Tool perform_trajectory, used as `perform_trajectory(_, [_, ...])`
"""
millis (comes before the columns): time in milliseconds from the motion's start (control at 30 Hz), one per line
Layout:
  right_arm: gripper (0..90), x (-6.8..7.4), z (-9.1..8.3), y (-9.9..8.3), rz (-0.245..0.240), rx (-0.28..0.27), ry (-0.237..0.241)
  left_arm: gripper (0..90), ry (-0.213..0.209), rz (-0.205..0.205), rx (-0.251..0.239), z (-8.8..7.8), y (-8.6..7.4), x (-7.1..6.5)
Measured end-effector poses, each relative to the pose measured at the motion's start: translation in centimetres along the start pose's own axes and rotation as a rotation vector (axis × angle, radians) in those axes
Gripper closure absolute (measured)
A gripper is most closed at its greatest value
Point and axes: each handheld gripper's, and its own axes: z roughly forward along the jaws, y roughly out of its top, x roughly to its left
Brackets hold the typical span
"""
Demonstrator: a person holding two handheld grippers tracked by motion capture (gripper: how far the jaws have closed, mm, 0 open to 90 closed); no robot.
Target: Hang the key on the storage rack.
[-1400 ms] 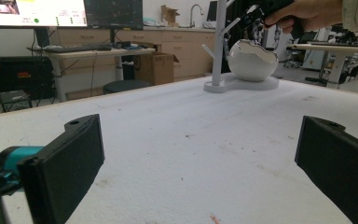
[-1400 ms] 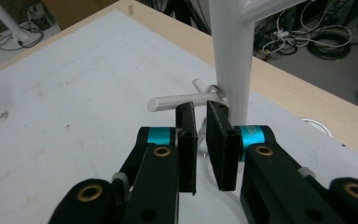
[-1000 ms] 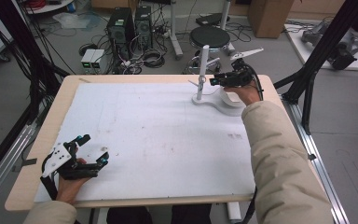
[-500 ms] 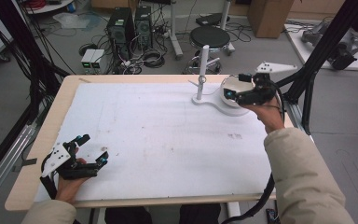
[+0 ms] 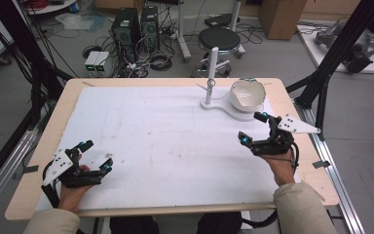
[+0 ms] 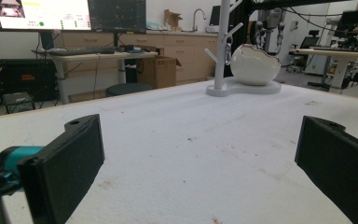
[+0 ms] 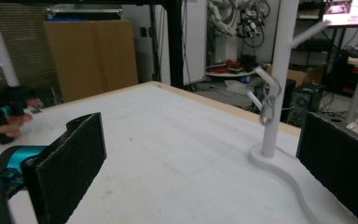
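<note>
From the high view, a white cracked-eggshell-shaped bowl (image 5: 247, 93) with a jagged rim sits on the round end of a flat white base (image 5: 224, 106) near the table's far right edge; a slim white post with short pegs (image 5: 211, 73) rises upright from the base's other end. The left gripper (image 5: 97, 157) rests near the white-covered table's (image 5: 151, 141) near left corner, jaws spread and empty. The right gripper (image 5: 251, 127) hangs just in front of the base, jaws spread, holding nothing.

In the left gripper view, its black jaws stand wide apart; the bowl (image 6: 255, 64) and post (image 6: 223, 44) lie well ahead.

In the right gripper view, the jaws are wide apart; the post (image 7: 276, 79) stands between them, farther off, with a small metal ring (image 7: 266, 112) hanging from a peg
</note>
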Motion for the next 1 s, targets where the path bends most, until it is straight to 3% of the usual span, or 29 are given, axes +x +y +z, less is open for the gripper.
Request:
perform_trajectory(233, [0.4, -0.3, -0.5, -4.6, 0.033, -0.003, -0.024, 1.7, 0.002, 0.002, 0.005, 0.1, 0.0, 0.0])
perform_trajectory(400, [0.4, -0.4, -0.8, -6.5, 0.046, -0.030, -0.029, 1.7, 0.005, 0.008, 0.005, 0.0, 0.0, -0.1])
perform_trajectory(533, [0.4, -0.3, -1.1, -7.6, 0.029, -0.032, -0.031, 1.7, 0.013, 0.005, 0.005, 0.0, 0.0, -0.1])
perform_trajectory(633, [0.4, -0.3, -1.3, -8.6, 0.048, -0.033, -0.034, 1.7, 0.019, 0.004, 0.006, 0.1, 0.0, -0.1])
perform_trajectory(833, [0.5, -0.4, -1.6, -8.8, 0.073, -0.066, -0.036, 1.7, 0.020, 0.005, 0.006, 0.1, 0.0, -0.1])
perform_trajectory(1000, [0.5, -0.1, -1.5, -8.8, 0.035, -0.056, -0.048, 1.8, 0.024, 0.013, -0.012, -0.1, 0.0, -0.3])
